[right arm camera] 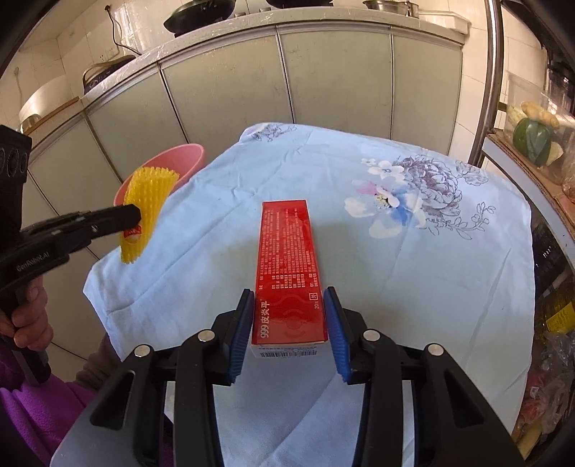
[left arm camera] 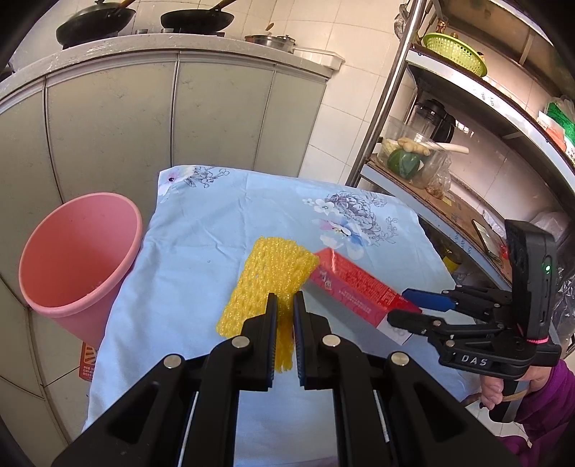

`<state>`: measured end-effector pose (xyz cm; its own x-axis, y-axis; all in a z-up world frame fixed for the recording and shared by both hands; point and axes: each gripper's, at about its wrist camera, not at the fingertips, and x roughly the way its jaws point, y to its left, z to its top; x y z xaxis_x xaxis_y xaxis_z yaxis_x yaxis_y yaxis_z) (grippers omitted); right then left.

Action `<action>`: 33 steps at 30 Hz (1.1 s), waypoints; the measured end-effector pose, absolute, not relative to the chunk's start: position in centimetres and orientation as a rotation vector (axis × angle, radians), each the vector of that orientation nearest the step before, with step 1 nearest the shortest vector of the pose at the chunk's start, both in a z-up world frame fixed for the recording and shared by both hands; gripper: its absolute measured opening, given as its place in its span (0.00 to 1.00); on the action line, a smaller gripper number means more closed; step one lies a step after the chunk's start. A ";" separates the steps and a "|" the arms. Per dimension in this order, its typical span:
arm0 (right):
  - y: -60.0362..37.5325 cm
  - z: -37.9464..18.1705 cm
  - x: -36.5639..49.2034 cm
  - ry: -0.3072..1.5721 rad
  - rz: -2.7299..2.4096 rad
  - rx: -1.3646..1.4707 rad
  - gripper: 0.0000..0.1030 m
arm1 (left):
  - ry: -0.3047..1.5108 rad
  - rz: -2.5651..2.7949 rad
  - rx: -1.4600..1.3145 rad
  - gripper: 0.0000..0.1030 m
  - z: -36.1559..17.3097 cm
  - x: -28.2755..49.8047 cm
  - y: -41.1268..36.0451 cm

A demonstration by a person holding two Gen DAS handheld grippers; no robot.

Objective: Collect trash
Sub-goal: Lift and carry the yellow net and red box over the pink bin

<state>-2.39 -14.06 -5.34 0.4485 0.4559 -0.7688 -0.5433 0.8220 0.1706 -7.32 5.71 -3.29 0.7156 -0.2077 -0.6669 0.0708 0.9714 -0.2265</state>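
Two grippers work over one bench [right arm camera: 449,287] draped in a pale blue cloth printed with flowers. Nearest, the right gripper [right arm camera: 289,316] is clamped on the near end of one red carton [right arm camera: 284,244], its blue pads [right arm camera: 239,334] pressing both long sides. The carton reads "999" followed by Chinese characters, with a barcode on its white end flap and fine print along the top; its far end points out over the cloth. The right gripper's body bears the letters "DAS" in the left wrist view. Beside it, the left gripper [left arm camera: 285,312] is pinched together on one yellow foam net sleeve [left arm camera: 267,283], held just above the cloth near the bench's left edge; its body is marked "GenRobot.AI". A hand in a purple sleeve [right arm camera: 30,316] grips each handle. Further left, one pink bin [left arm camera: 77,258] stands beside the bench, open. Beyond, two black woks [left arm camera: 95,21] sit on the worktop, and one green basket [left arm camera: 454,54] on the metal shelf at right.
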 end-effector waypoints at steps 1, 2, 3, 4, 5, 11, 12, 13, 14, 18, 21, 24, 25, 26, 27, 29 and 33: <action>-14.0 -5.7 -2.4 0.928 0.618 -0.111 0.39 | 0.760 -0.156 -0.189 0.08 -3.3 -7.2 5.7; -13.9 -6.0 -2.5 0.935 0.613 -0.115 0.39 | 0.761 -0.157 -0.189 0.08 -3.3 -7.2 5.8; -13.8 -6.4 -2.4 0.948 0.609 -0.121 0.39 | 0.762 -0.158 -0.189 0.08 -3.3 -7.1 5.8; -13.7 -6.9 -2.2 0.977 0.608 -0.131 0.39 | 0.763 -0.159 -0.190 0.08 -3.3 -7.1 5.9; -13.5 -7.2 -2.2 0.995 0.608 -0.135 0.40 | 0.764 -0.159 -0.190 0.08 -3.4 -7.1 5.9; -13.3 -7.5 -1.7 1.041 0.599 -0.158 0.42 | 0.781 -0.160 -0.192 0.08 -4.0 -6.7 5.9; -13.1 -7.2 -1.7 1.035 0.601 -0.164 0.46 | 0.783 -0.161 -0.193 0.08 -4.0 -6.7 6.0; -13.0 -7.0 -1.6 1.030 0.603 -0.171 0.54 | 0.784 -0.162 -0.195 0.08 -4.1 -6.6 6.0; -12.8 -6.9 -1.6 1.025 0.605 -0.179 0.55 | 0.784 -0.162 -0.196 0.08 -4.1 -6.6 6.0; -11.7 -6.9 -1.2 1.025 0.598 -0.211 0.55 | 0.784 -0.162 -0.200 0.08 -4.2 -6.6 6.0; -11.2 -7.4 -0.6 1.041 0.583 -0.217 0.55 | 0.782 -0.162 -0.203 0.08 -4.2 -6.6 6.2; -11.1 -7.9 -0.3 1.057 0.578 -0.208 0.55 | 0.779 -0.158 -0.204 0.08 -4.2 -6.7 6.4; -11.2 -8.1 -0.2 1.064 0.581 -0.202 0.54 | 0.778 -0.155 -0.205 0.08 -4.2 -6.6 6.5; -11.2 -8.2 -0.2 1.069 0.581 -0.198 0.42 | 0.778 -0.153 -0.205 0.08 -4.2 -6.7 6.6; -11.2 -8.4 -0.2 1.076 0.575 -0.199 0.39 | 0.777 -0.151 -0.206 0.08 -4.2 -6.6 6.7; -11.3 -8.4 -0.3 1.069 0.577 -0.189 0.39 | 0.771 -0.147 -0.208 0.08 -4.2 -6.7 6.9; -11.1 -7.4 -0.4 1.026 0.587 -0.170 0.39 | 0.754 -0.135 -0.209 0.08 -3.9 -6.8 7.4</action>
<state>-0.42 -11.05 -7.41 0.3811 0.3795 -0.8431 -0.5344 0.8345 0.1340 -6.82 7.39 -3.94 0.7216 -0.1962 -0.6639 0.0464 0.9705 -0.2365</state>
